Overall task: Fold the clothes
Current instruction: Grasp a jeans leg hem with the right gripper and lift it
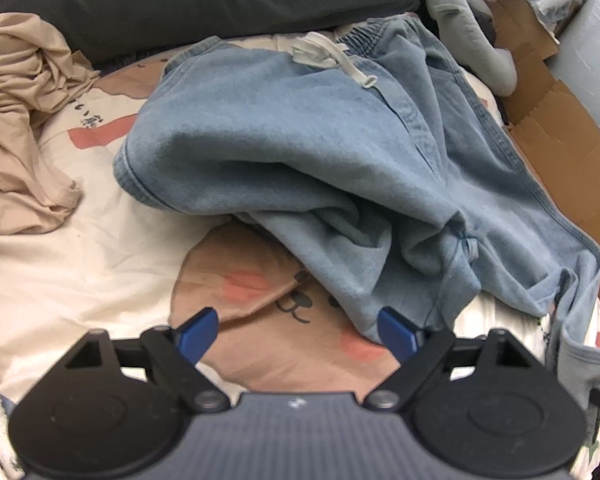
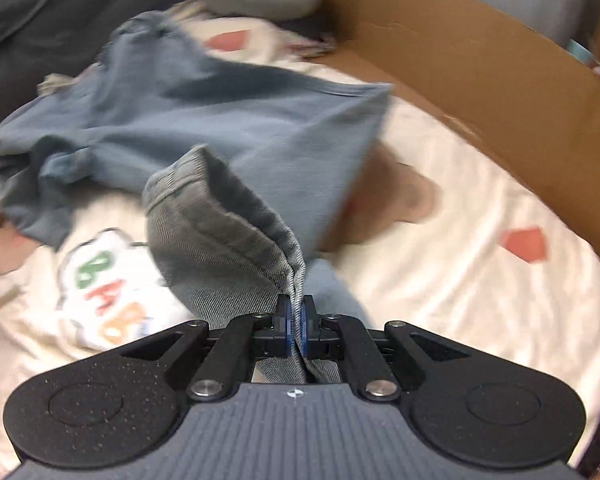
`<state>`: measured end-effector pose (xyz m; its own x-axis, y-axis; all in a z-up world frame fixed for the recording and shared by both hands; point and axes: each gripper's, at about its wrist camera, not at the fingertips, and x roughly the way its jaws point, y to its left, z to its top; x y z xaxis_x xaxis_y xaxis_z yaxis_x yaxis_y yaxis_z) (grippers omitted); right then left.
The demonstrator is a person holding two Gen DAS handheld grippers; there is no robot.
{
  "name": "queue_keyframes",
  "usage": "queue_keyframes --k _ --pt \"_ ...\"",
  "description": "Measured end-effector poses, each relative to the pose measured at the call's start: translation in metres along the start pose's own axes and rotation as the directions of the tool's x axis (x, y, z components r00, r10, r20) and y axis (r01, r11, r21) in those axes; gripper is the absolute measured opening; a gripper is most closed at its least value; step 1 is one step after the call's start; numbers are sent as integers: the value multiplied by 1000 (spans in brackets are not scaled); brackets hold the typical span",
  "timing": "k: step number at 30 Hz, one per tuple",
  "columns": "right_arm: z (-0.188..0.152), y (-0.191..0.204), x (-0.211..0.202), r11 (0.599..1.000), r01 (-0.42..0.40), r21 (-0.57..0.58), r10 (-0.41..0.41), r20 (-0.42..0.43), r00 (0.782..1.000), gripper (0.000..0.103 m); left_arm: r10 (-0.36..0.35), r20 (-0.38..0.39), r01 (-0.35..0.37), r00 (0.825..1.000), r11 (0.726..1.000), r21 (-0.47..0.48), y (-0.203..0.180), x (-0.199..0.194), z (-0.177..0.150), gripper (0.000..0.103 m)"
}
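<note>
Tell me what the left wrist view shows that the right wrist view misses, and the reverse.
Left wrist only: the open left hand-held gripper, a crumpled beige garment, and the jeans' white drawstring.
Right wrist only: the right hand-held gripper shut on a denim hem, and a colourful letter print.
Both: the light blue jeans, the printed bedsheet, the cardboard.

The denim trousers (image 2: 228, 120) are motion-blurred in the right wrist view (only the hem fold nearest the camera is sharp). The beige garment (image 1: 24, 128) is cut off by the left frame edge. The trousers cover part of the printed bedsheet (image 1: 80, 248). The cardboard box (image 2: 480, 92) runs past the frame edge.
</note>
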<state>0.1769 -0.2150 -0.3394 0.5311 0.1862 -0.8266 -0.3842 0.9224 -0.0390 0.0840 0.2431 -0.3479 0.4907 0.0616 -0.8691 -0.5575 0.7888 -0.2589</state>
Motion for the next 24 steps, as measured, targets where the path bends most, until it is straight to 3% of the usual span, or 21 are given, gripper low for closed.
queue_keyframes --k 12,24 --pt "-13 -111 -11 955 211 210 -222 27 975 3 28 9 -28 1000 1000 14 -16 4 3 88" --pt "-7 -202 -15 853 411 322 -426 -25 904 3 50 2 -50 999 998 29 -11 5 4 88"
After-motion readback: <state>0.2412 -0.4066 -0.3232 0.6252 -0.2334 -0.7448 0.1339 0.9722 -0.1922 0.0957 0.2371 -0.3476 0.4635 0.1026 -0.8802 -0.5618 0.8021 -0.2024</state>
